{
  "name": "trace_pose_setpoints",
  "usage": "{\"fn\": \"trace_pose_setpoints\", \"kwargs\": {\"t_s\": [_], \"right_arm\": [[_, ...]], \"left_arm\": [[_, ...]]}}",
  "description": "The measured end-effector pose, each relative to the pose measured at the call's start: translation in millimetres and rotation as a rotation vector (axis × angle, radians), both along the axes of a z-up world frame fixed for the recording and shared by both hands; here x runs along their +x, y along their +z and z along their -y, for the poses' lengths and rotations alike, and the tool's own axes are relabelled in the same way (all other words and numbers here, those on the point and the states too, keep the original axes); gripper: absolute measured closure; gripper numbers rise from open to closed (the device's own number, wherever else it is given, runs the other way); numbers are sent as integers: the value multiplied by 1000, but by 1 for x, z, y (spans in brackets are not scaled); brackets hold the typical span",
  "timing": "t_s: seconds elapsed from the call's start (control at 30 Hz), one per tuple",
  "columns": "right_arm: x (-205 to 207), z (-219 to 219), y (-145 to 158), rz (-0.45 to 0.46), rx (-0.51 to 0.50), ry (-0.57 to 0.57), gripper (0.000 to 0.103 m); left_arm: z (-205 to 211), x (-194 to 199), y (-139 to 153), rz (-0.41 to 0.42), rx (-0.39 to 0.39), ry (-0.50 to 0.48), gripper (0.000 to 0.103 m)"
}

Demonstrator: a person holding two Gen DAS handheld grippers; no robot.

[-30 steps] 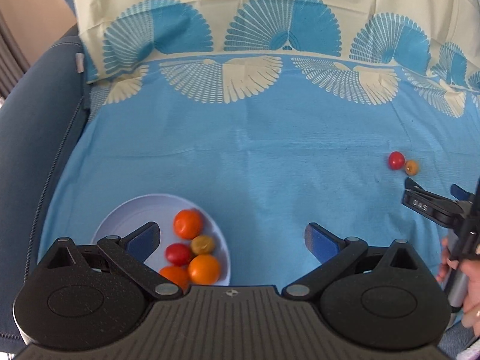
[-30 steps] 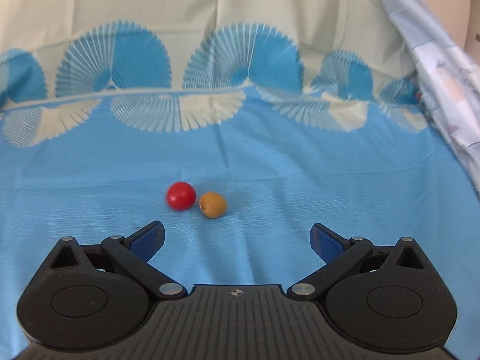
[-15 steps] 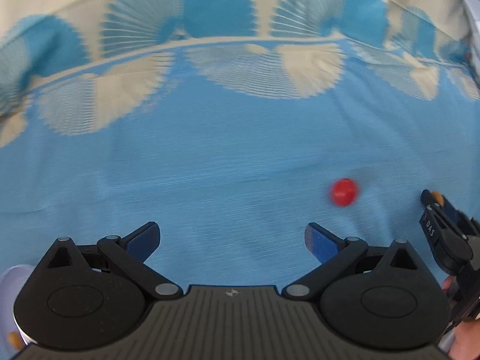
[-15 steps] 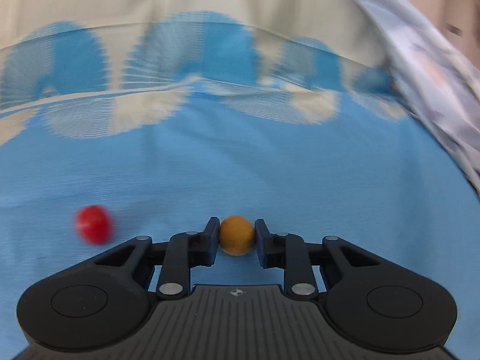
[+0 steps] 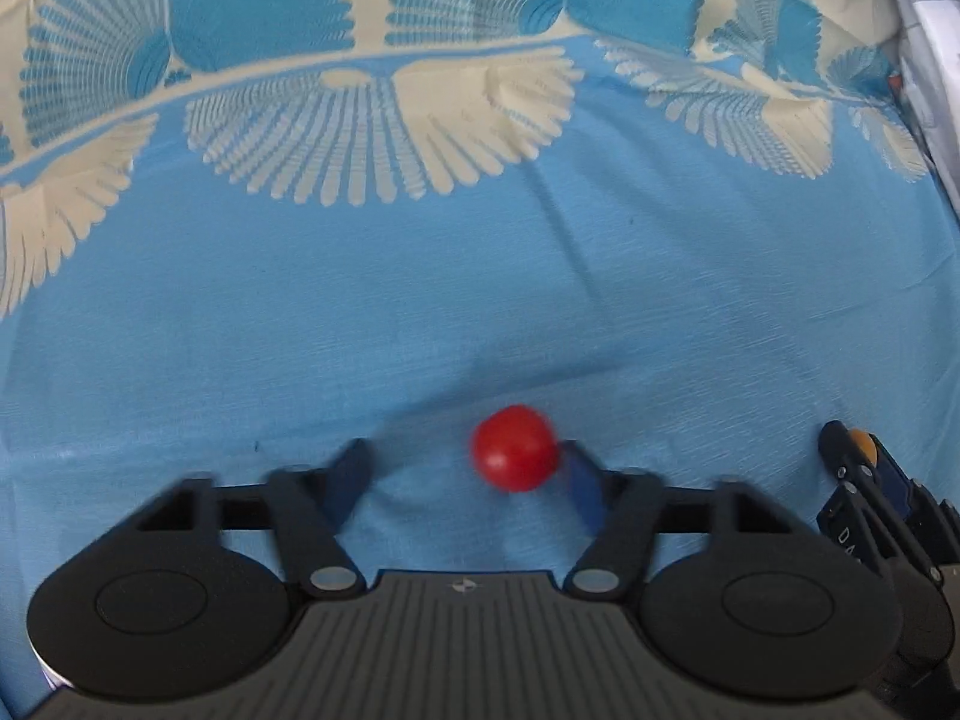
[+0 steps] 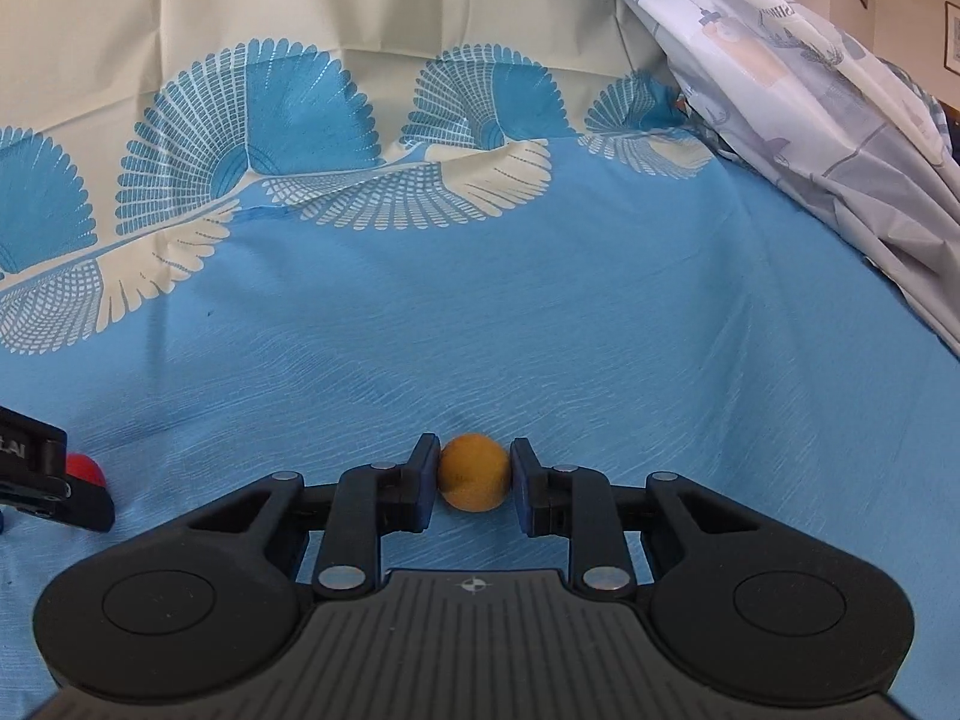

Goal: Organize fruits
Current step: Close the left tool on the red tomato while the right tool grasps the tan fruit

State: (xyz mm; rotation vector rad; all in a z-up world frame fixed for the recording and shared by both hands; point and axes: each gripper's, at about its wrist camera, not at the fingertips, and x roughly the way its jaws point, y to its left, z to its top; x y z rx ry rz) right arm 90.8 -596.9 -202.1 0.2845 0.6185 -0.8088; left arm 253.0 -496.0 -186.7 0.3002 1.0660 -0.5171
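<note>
On woven blue cloth [image 5: 420, 312] with cream fan motifs, right tongs [image 6: 474, 483] clamped on a matte orange ball [image 6: 474, 480], left tongs [image 5: 462, 474] closing, still apart, glossy round red tomato [image 5: 515, 447] between them against one blurred pad.

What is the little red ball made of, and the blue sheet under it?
The red ball looks like a small tomato or a plastic copy: smooth, glossy skin with a light spot, too blurred to settle. The blue sheet looks like woven cloth: matte, with fine thread lines and soft wrinkles.
</note>
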Motion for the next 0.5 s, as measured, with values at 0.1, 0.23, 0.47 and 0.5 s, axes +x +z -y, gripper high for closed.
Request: {"fn": "trace_pose_setpoints", "kwargs": {"t_s": [0.1, 0.23, 0.47, 0.5], "right_arm": [[0, 0, 0, 5, -3, -4, 76], [-2, 0, 1, 22, 2, -18, 77], [-16, -17, 37, 91, -1, -56, 77], [-22, -30, 50, 116, -8, -18, 77]], "left_arm": [[0, 0, 4, -15, -10, -31, 70], [-17, -8, 17, 0, 1, -13, 70], [-109, -62, 89, 75, 29, 38, 70], [-128, -72, 102, 81, 26, 49, 70]]}}
